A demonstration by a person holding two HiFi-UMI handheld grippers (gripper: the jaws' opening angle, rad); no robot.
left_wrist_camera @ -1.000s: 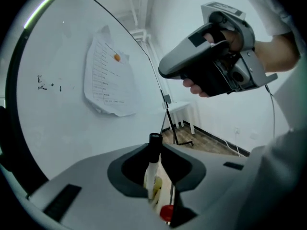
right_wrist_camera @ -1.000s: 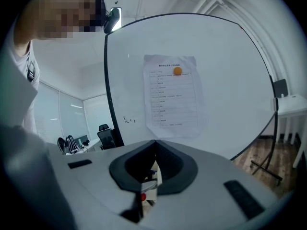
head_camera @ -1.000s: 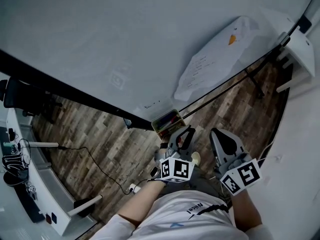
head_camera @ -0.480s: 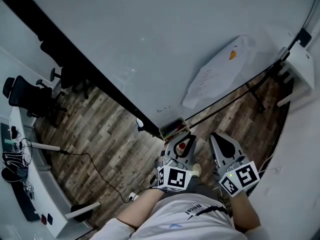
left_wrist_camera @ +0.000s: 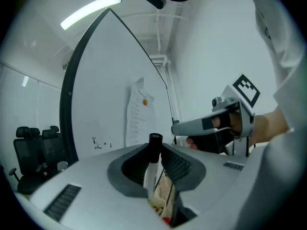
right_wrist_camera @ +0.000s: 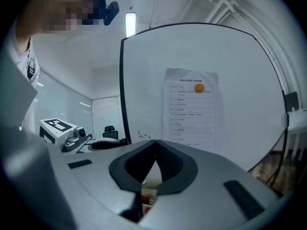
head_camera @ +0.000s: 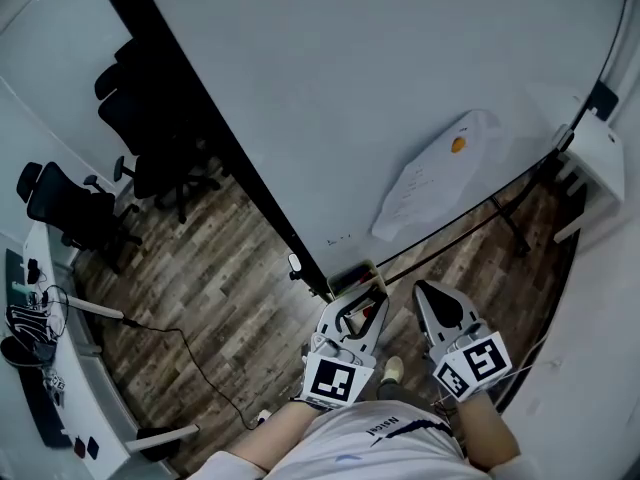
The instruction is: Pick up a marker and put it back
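In the left gripper view, a marker [left_wrist_camera: 153, 169] with a white body and a black cap stands upright between the pads of my left gripper [left_wrist_camera: 156, 153], which is shut on it. Below it, through the gap, I see the box of markers [left_wrist_camera: 161, 209]. In the head view the left gripper [head_camera: 362, 306] is raised in front of that box [head_camera: 350, 275] at the whiteboard's lower edge. My right gripper [head_camera: 424, 294] hangs beside it to the right. Its tips [right_wrist_camera: 155, 147] meet with nothing between them.
The whiteboard [head_camera: 380, 88] fills the space ahead, with a printed sheet [head_camera: 430, 183] pinned by an orange magnet [head_camera: 458, 145]. Black office chairs [head_camera: 150, 138] stand on the wood floor at the left. A cable [head_camera: 190, 348] trails from a white desk [head_camera: 40, 368].
My left gripper has risen away from the marker box with the marker in it. The right gripper rose a little. The head view has tilted, so more of the room at the left shows.
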